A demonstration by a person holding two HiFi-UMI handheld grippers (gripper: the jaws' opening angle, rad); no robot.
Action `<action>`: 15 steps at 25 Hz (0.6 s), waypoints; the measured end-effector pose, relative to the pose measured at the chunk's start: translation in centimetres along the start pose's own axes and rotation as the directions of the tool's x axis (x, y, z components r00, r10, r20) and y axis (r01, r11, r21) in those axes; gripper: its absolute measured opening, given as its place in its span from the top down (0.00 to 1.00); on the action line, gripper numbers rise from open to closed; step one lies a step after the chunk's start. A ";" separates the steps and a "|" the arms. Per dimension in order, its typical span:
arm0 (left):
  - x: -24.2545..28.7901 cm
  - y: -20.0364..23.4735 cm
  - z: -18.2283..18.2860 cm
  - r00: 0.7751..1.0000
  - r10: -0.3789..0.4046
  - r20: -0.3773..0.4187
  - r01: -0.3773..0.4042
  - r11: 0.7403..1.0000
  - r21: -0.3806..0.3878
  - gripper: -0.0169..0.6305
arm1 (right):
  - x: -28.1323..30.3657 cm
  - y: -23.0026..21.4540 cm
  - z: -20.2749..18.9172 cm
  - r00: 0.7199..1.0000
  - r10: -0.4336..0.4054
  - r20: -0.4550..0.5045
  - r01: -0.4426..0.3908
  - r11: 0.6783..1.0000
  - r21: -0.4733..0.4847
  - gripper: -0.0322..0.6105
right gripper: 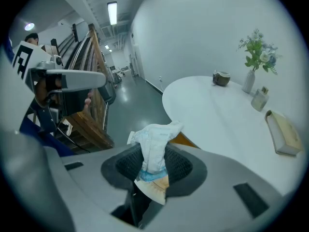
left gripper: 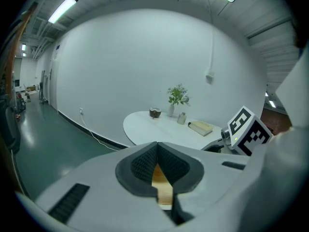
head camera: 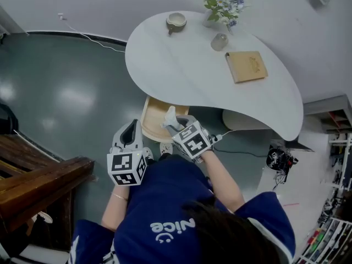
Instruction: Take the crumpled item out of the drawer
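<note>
**Crumpled item clear of the drawer, held in right gripper**

Right gripper (right gripper: 153, 154): fingers closed narrow on the crumpled item (right gripper: 155, 138), a wad of white paper-like material with a pale blue band and a tan patch at its lower end. The wad sticks up past the fingertips; the pads press it from both sides.

Location of the item, head view: held in the air over the open wooden drawer (head camera: 153, 112), just in front of the near edge of the white tabletop (head camera: 181, 70). It does not touch the drawer.

Left gripper (left gripper: 157, 146): fingers drawn together at the tips, nothing between them. A sliver of the drawer's wood shows through the slit behind the pads. It hovers to the left of the drawer, apart from the right gripper.

On the tabletop, well away from both grippers: a small bowl (head camera: 176, 21), a vase of flowers (head camera: 220, 5), a small jar (head camera: 219, 41) and a flat wooden box (head camera: 246, 66).
</note>
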State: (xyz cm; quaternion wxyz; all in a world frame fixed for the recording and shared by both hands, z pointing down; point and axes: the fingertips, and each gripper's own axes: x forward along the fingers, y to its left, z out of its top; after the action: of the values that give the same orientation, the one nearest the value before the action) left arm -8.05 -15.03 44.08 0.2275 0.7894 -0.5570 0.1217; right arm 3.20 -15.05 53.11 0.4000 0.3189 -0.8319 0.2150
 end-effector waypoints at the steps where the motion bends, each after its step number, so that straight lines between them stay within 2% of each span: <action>1: 0.1 -0.2 0.1 1.000 -0.009 0.002 0.009 1.000 0.003 0.97 | -0.4 0.0 0.2 1.000 -0.009 0.012 0.009 1.000 0.007 0.74; 5: 0.2 -0.7 0.6 0.999 -0.035 0.016 0.034 0.999 0.016 0.97 | -2.3 -0.2 1.6 0.995 -0.051 0.088 0.047 0.998 0.050 0.74; 8: -0.1 -0.9 1.7 0.998 -0.024 0.057 0.023 0.999 0.027 0.97 | -3.9 -0.5 2.7 0.984 -0.088 0.153 0.075 0.993 0.085 0.74; 15: -1.0 -2.4 4.8 0.988 -0.061 0.141 0.053 0.997 0.062 0.97 | -8.1 -1.3 5.5 0.932 -0.210 0.295 0.182 0.976 0.120 0.74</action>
State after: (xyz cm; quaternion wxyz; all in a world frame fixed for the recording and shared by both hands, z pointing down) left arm -6.44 -15.93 38.89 0.1677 0.8179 -0.5454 0.0746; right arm 5.07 -16.40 43.53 0.2708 0.4476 -0.8372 0.1594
